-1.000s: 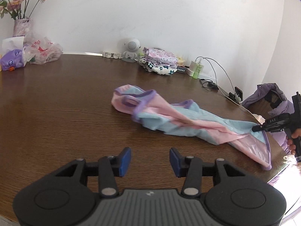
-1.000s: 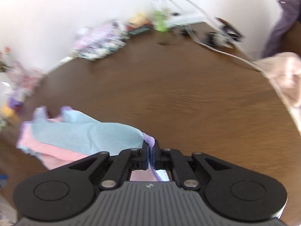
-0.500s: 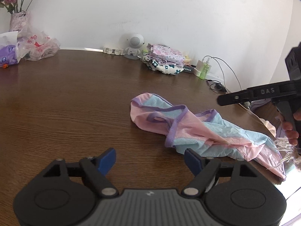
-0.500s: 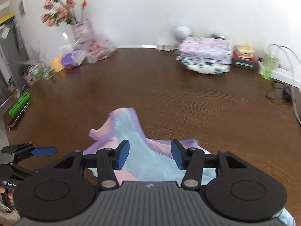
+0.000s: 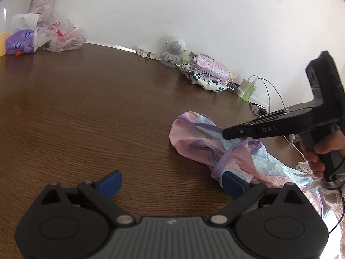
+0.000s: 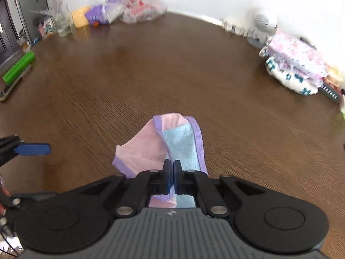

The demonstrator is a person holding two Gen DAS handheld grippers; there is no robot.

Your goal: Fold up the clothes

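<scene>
A brown wooden desk (image 5: 86, 112) carries a crumpled pink and blue garment (image 5: 217, 153) with purple trim, lying toward the right side in the left wrist view. The left tongs (image 5: 170, 181) have just been opening and now stand wide apart just above the desk, nothing pressed between the blue pads; the right-hand pad sits against the garment's near edge. The right tongs (image 6: 171, 168) are pinched together on a fold of the garment (image 6: 172, 142), having just closed on it. A hand (image 5: 323, 151) grips the right tool's handle. By the far wall sit a stack of folded floral clothes (image 5: 207, 73), a small white speaker (image 5: 174, 47) and a plastic bag (image 5: 62, 36).
</scene>
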